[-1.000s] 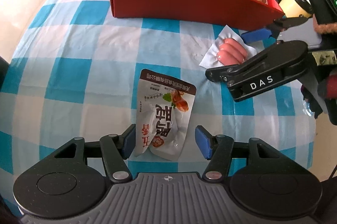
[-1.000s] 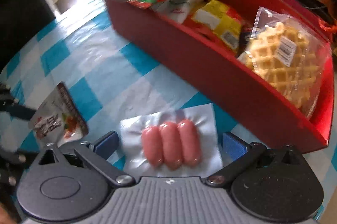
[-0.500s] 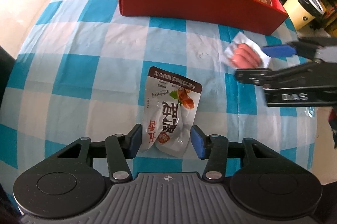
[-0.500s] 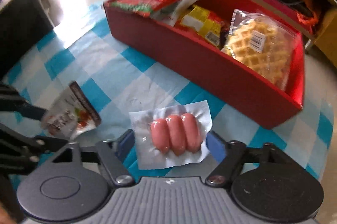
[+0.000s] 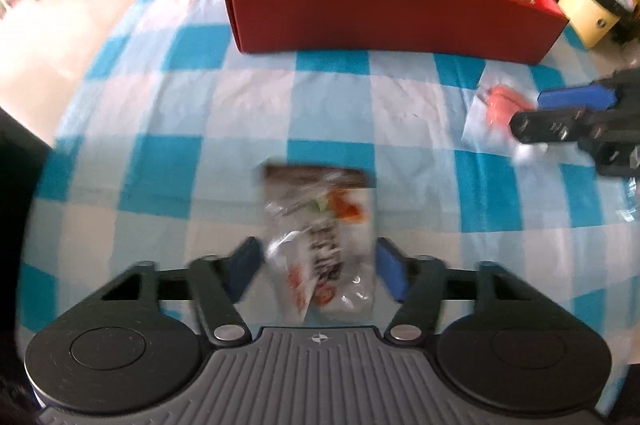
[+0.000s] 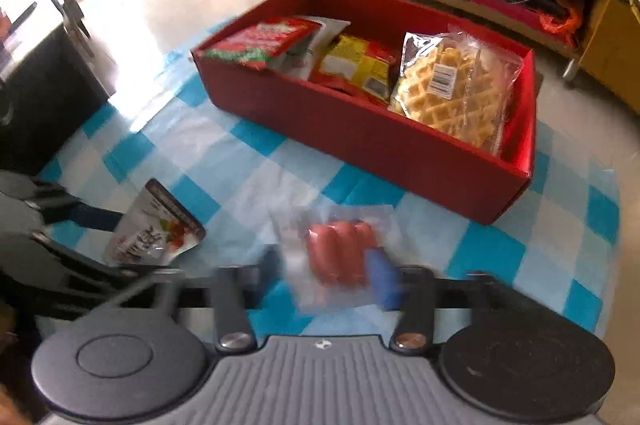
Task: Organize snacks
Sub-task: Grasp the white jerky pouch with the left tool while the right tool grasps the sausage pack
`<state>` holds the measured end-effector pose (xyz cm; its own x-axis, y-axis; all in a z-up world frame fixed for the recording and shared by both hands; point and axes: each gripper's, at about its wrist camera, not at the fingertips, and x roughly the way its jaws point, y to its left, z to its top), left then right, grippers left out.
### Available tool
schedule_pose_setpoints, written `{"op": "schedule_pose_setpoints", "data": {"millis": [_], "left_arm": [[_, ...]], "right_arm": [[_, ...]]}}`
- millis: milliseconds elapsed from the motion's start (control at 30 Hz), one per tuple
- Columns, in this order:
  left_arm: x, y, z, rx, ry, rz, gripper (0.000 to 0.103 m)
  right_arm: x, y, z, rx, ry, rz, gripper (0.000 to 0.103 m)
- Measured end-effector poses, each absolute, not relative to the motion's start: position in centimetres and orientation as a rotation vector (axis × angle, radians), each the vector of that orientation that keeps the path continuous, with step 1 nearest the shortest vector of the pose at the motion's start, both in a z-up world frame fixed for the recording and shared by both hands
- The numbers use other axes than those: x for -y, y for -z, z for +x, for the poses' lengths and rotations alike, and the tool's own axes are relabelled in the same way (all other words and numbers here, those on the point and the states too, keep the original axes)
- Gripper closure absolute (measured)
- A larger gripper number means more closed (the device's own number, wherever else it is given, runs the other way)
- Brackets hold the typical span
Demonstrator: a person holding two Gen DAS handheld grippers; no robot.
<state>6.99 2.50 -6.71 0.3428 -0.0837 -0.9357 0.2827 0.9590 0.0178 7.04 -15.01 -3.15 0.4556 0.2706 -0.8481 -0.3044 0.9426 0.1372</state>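
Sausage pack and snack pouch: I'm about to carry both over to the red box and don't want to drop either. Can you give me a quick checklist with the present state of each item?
1. Right gripper closed on the sausage pack: ok, its jaws have just been closing and the pack sits pinched between them.
2. Left gripper closed on the snack pouch: ok, the pouch is crumpled between the pads.
3. Both packs clear of the checked cloth: cannot tell, blurred.
4. Free room in the red box: ok, a gap shows at its right end past the waffle bag.
5. Path to the box unobstructed: ok.
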Motion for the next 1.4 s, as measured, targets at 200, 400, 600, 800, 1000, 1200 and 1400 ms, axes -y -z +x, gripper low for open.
{"op": "schedule_pose_setpoints", "data": {"millis": [200, 400, 600, 800, 1000, 1200, 1400], "left_arm": [[-3.1, 6.0, 6.5, -1.225, 0.236, 0.155, 0.048], [-4.6, 4.1, 6.6, -1.216, 0.258, 0.032, 0.049], [-5.2, 3.0, 6.9, -1.208, 0.3, -0.049, 0.048], [-5.9, 2.8, 6.8, -1.222, 0.336, -0.097, 0.048], [-7.1, 2.4, 6.8, -1.215, 0.347, -0.13, 0.047], [-7.4, 2.3, 6.7, -1.216, 0.354, -0.137, 0.047], [-7.3, 2.2, 6.6, -1.215, 0.371, -0.139, 0.046]], "right_arm": [[15.0, 3.5, 7.2, -1.06, -0.361, -0.07, 0.066], [17.2, 3.3, 6.9, -1.057, -0.292, 0.021, 0.044], [20.1, 5.0, 6.2, -1.126, -0.136, 0.346, 0.032], [18.5, 7.4, 7.6, -1.11, -0.013, 0.592, 0.028], [14.6, 7.5, 9.9, -1.087, 0.096, 0.432, 0.002], [12.3, 7.9, 10.8, -1.121, 0.103, 0.238, 0.002], [13.5, 6.8, 9.1, -1.139, 0.002, 0.1, 0.043]]}}
